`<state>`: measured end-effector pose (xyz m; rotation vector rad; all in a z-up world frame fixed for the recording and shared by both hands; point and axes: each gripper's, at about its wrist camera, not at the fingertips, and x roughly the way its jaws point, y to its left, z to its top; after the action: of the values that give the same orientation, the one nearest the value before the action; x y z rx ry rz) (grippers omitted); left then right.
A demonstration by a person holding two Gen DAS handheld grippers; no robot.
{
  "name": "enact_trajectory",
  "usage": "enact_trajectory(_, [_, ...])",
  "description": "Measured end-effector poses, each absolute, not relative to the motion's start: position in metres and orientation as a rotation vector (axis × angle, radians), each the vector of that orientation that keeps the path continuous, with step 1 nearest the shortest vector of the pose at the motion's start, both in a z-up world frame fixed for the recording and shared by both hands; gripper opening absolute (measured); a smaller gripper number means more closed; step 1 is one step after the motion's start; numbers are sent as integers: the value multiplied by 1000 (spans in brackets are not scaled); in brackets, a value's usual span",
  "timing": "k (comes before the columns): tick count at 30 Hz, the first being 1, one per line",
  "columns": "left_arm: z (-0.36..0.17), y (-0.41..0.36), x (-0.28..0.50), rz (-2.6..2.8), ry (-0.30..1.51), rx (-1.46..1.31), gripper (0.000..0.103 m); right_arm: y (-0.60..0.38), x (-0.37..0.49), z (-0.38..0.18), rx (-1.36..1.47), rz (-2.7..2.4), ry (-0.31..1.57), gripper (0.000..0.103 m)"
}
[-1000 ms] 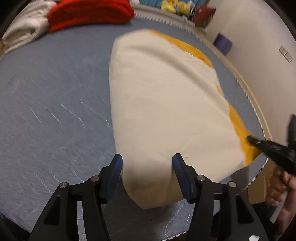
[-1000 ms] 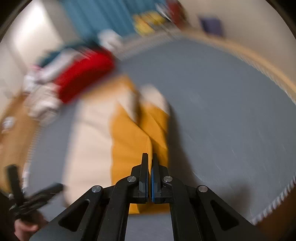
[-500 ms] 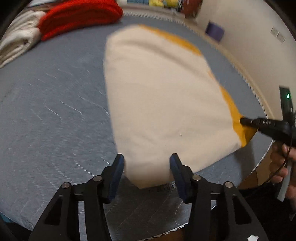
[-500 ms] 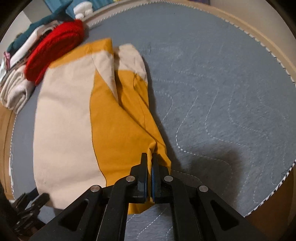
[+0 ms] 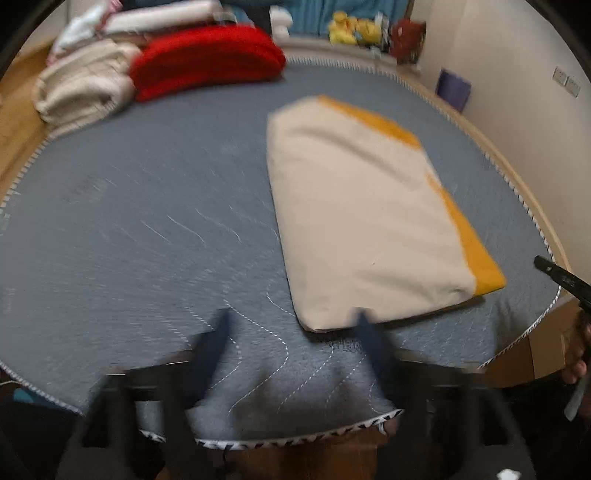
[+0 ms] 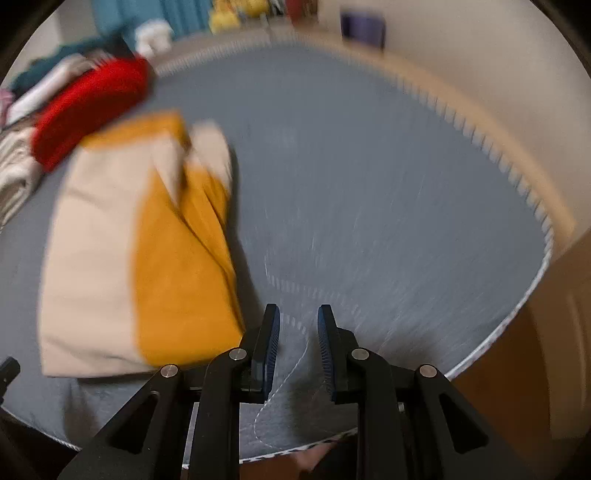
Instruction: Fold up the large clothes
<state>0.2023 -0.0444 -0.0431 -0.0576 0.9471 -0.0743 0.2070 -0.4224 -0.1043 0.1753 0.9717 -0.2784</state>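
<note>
**Both grippers letting go, folded garment lying flat on the quilted pad**

The cream-and-mustard garment (image 5: 365, 221) is lying folded into a long, rounded-cornered slab on the grey quilted pad (image 5: 147, 229), a soft, matte cloth with a broad cream panel on top and a mustard band showing along its right edge. In the right wrist view, the same garment (image 6: 147, 251) is showing its mustard side, with creased folds running lengthwise and a cream flap at the far end.

The left gripper (image 5: 295, 332) is blurring heavily; its jaws have just been opening and are standing wide apart, nothing between them, the right blue pad just overlapping the garment's near edge. The right gripper (image 6: 295, 347) is sitting just beside the garment's mustard corner, its jaws having just been parting too, released, with only wavy white stitching on the pad showing between the ribbed blue pads.

The pad's edge is trimmed in black-and-white zigzag piping. At the far left, a plump red folded item (image 5: 207, 59) is resting against a stack of cream knitted textiles (image 5: 81, 88). Yellow plush toys (image 5: 354, 29) are sitting at the far edge.
</note>
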Motion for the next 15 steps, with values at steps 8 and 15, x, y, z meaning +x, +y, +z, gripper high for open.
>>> enact_trajectory(8, [-22,-77,118,4,844,-135,96,-347,93,-21,-6,-167,667,92])
enact_trajectory(15, [-38,-125,93,-133,859,-31,96,-314,40,-26,6,-145,716,93])
